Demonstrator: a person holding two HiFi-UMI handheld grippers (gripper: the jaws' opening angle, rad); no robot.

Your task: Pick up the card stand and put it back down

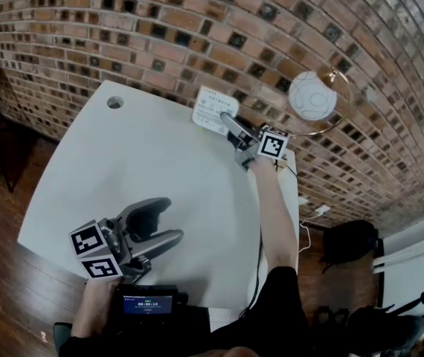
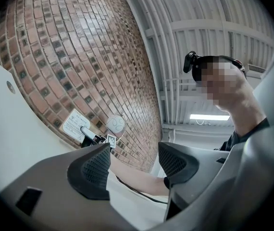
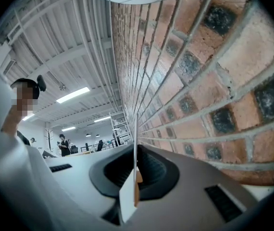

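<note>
The right claw (image 1: 227, 120) is squeezed shut on the card stand (image 1: 213, 110), right by the brick wall (image 1: 197, 21). Hold it straight and move slowly. Let go only when it sits flat on the worktop (image 1: 145, 155). The left claw (image 1: 173, 218) is wide apart and empty, far from the wall.

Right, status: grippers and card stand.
Right gripper shut on card stand, by the brick wall. Left gripper open, empty. Globe lamp close beside.

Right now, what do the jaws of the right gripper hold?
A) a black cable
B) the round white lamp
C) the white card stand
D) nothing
C: in the right gripper view, the jaws of the right gripper are shut on the thin edge of the card stand.
</note>
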